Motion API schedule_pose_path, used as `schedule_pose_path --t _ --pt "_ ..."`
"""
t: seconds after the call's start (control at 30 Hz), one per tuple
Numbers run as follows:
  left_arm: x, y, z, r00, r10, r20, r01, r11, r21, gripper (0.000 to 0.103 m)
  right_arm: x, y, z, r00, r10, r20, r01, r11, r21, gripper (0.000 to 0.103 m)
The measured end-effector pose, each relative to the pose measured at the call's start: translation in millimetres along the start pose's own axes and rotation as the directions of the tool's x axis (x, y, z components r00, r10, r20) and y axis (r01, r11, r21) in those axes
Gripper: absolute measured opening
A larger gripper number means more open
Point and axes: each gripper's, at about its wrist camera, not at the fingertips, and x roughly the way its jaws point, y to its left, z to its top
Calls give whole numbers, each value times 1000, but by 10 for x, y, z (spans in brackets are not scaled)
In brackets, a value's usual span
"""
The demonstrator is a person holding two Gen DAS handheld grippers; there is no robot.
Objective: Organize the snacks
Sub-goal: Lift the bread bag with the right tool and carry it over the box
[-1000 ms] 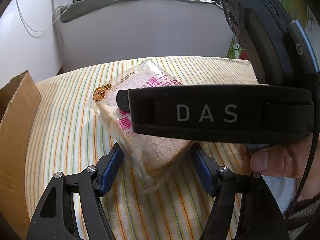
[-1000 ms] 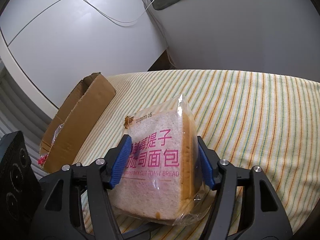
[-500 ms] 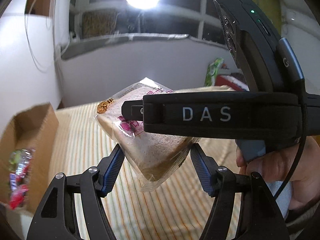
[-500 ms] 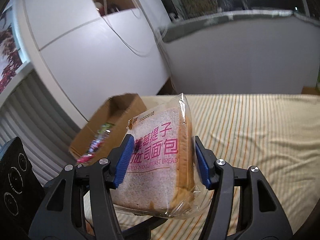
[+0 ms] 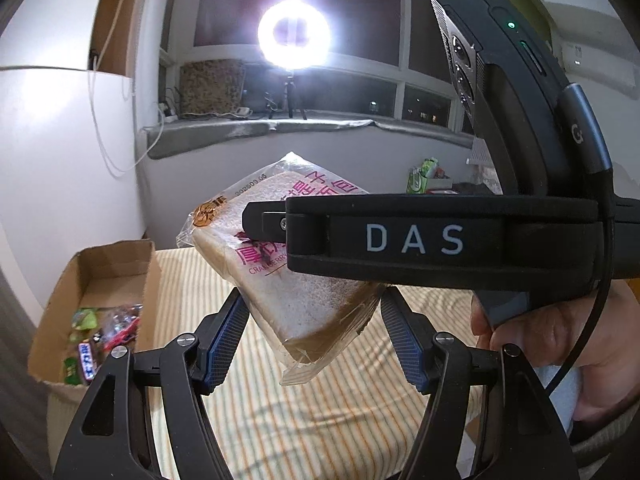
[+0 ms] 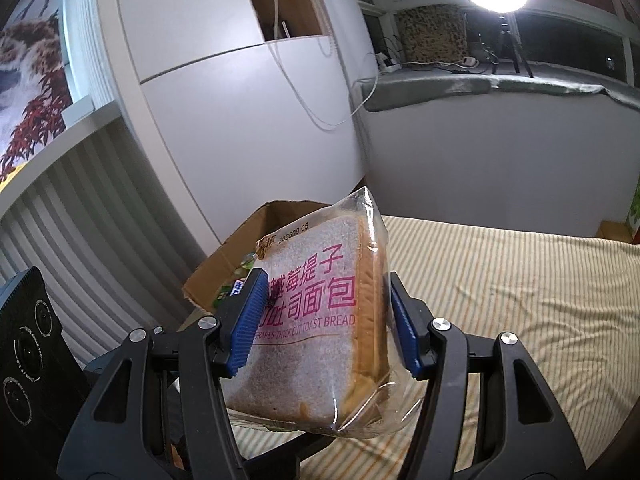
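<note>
A clear bag of thick-cut toast bread (image 6: 320, 312) with pink lettering is clamped between the blue pads of my right gripper (image 6: 324, 320) and held in the air above the striped tablecloth. In the left wrist view the same bread (image 5: 296, 280) hangs in front of my left gripper (image 5: 312, 340), whose jaws stand apart on either side of it without clearly pressing it. The right gripper's black body marked DAS (image 5: 416, 240) crosses that view. A cardboard box (image 5: 100, 280) holding several snack packs sits on the left; it also shows behind the bread in the right wrist view (image 6: 236, 260).
The striped cloth (image 6: 500, 300) covers the table. White cabinet doors (image 6: 220, 120) and a grey-covered window ledge (image 6: 480, 88) stand behind. A ring light (image 5: 294, 34) glares on the ledge. A green snack pack (image 5: 426, 172) lies far right.
Both grippers have risen with the bread lifted off the table. The views tilted upward, so the box's inside and the window now show.
</note>
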Motion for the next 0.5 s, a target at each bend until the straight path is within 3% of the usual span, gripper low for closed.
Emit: schedule_pose_path --t 0.27,0.5 --pt "-193 394 -74 1000 20 10 -19 997 -71 68 456 520 54 998 28 -57 -32 998 -59 61" --pt "-392 1045 -207 994 109 2 -108 983 -150 68 1127 1111 137 987 105 -118 -120 985 -126 61"
